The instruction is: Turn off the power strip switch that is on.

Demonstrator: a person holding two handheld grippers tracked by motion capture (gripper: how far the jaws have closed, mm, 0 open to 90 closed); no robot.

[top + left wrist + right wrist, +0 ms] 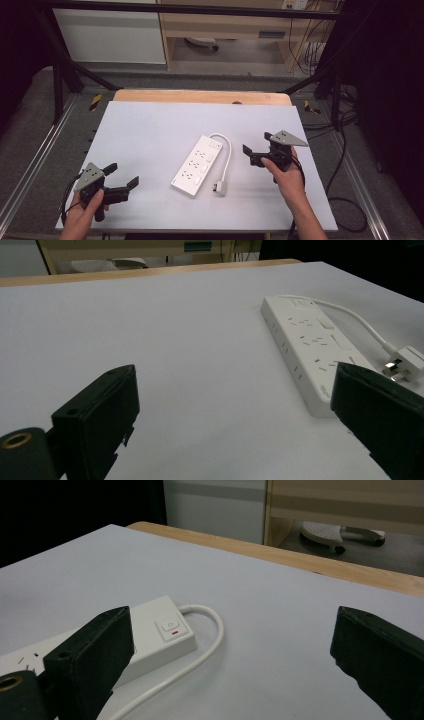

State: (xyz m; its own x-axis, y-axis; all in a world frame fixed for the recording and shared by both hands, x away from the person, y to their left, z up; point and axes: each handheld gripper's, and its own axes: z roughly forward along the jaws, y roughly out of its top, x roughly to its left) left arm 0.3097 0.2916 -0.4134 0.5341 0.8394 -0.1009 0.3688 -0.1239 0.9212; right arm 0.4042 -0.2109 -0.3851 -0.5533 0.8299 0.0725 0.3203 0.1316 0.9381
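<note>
Right gripper [256, 150], jaws wide and empty, sits just beside the white power strip [197, 165] lying mid-table with long axis diagonal, nearer it than the equally wide left gripper [122, 177]

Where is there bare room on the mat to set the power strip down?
The far half of the mat, between the wooden table edge and the power strip, is bare, as is the left side above the left gripper. It is crowded between the plug, its cable and the right gripper.
</note>
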